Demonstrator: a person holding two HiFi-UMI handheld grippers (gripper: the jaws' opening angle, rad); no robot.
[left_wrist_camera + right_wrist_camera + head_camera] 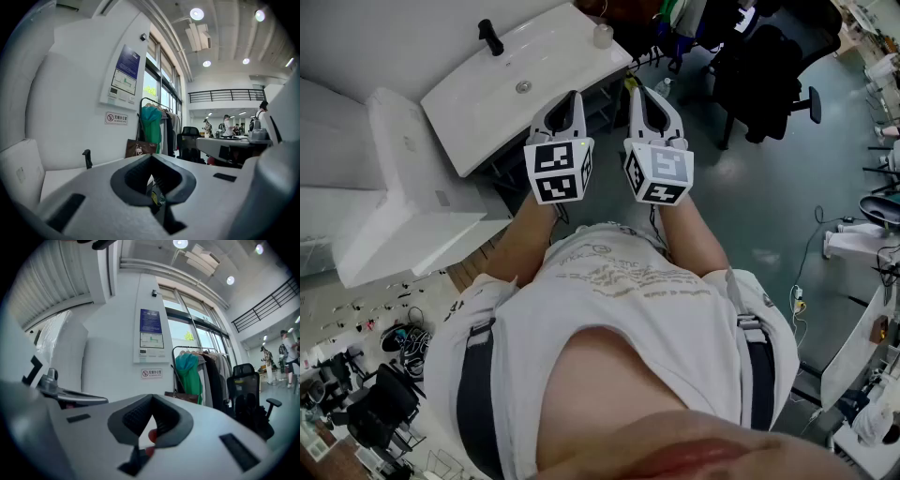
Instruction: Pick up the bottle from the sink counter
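The person's white shirt [619,281] lies nearest. Beyond it, the left hand-held gripper [575,97] and the right hand-held gripper [634,91] sit side by side, both closed and empty. The bottle [603,35] stands on the bench's [562,56] corner, ahead of their tips and apart from them.

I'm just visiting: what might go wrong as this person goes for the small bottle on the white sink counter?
1. The bottle stands at the far corner of the sink counter, close to its edge. A slight nudge might tip it off onto the floor.
2. The left gripper and the right gripper both have their jaws together and hold nothing. Reaching in without opening one first would probably push the bottle away rather than grasp it.
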